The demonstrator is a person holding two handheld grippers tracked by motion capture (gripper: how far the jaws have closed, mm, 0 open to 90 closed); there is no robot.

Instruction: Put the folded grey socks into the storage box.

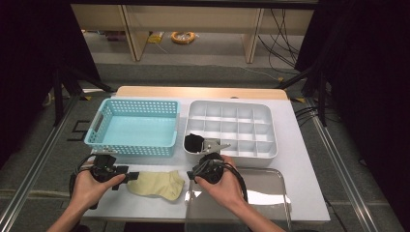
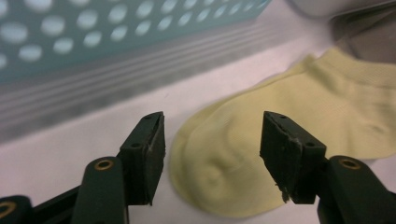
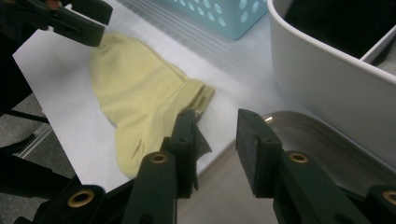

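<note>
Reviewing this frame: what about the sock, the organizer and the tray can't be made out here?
- Yellow sock: its toe end, high view, covered by the left gripper.
- Black item in the white organizer: too dark to identify.
- Metal tray: near edge, high view, hidden under the person's right hand.

Light falls from overhead onto the white table [image 1: 300, 159], bright against dark curtains at both sides of the high view. Glare streaks the metal tray [image 1: 270, 195] at lower right. In the left gripper view the blue basket [image 2: 116, 32] at upper left is blurred (its holes soft blobs), while the yellow sock [image 2: 280, 121] stays fairly sharp. Shadows under things are soft.
</note>
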